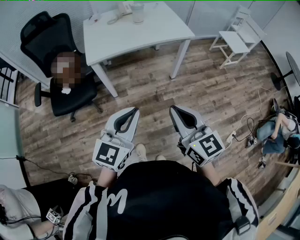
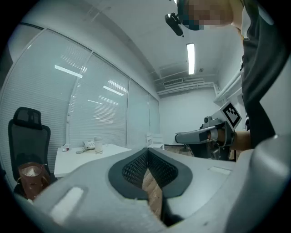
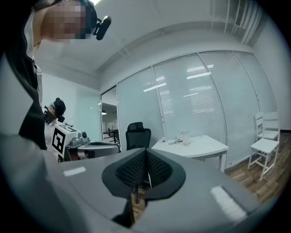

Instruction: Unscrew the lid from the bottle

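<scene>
Left gripper [image 1: 134,111], right gripper [image 1: 173,109] both clenched, empty. Risk: toppling bottle [image 1: 138,13] at far edge of table [image 1: 161,29] if approached shut.

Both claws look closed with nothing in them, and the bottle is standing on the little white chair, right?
Not quite. The bottle stands on the white table, not on the white chair; the head view shows this. The left gripper and right gripper are indeed closed with nothing in them.
</scene>
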`<state>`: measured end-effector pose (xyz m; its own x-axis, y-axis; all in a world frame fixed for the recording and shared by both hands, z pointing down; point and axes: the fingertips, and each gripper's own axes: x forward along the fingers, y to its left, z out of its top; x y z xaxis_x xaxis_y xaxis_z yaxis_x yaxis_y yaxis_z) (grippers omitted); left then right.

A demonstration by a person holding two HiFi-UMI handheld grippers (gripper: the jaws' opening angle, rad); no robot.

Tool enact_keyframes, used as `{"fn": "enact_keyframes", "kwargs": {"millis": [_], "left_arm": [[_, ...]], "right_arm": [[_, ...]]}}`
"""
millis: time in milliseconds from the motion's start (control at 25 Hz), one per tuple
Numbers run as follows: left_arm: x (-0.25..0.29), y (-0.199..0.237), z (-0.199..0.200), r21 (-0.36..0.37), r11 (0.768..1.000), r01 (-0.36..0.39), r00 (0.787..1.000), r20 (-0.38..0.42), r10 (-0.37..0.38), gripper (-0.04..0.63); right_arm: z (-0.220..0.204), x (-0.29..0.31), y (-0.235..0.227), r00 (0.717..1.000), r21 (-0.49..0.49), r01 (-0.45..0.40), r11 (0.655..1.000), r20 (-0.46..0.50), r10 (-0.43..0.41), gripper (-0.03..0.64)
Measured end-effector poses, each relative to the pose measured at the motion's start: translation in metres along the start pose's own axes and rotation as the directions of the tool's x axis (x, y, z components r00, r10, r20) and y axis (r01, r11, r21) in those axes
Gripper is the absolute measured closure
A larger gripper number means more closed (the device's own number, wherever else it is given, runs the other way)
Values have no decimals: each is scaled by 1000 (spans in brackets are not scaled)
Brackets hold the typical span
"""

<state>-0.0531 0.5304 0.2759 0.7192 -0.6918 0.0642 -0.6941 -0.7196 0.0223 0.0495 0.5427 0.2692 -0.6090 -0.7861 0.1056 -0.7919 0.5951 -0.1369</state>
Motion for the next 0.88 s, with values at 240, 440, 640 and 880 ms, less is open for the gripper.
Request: {"fn": "enact_keyframes", "kwargs": {"millis": [240,440,640,880], "left_arm": [[2,5,6,19,1000,11,1000,23,-11,595],[3,10,4,15,1000,21,1000,17,-21,595],[4,16,4,6,1000,26,1000,17,-26,595],[3,25,-1,-1,999,36,999,16,-36,595]], "right_arm": [[-2,6,-3,1000,0,9,1000,-2,-9,615],[-1,11,-2,1000,-3,13,1000,-3,-13,617],[2,15,-1,999,-43,35,998,-5,-35,615],[5,23,6,999,-92,55,994,8,-54,615]]}}
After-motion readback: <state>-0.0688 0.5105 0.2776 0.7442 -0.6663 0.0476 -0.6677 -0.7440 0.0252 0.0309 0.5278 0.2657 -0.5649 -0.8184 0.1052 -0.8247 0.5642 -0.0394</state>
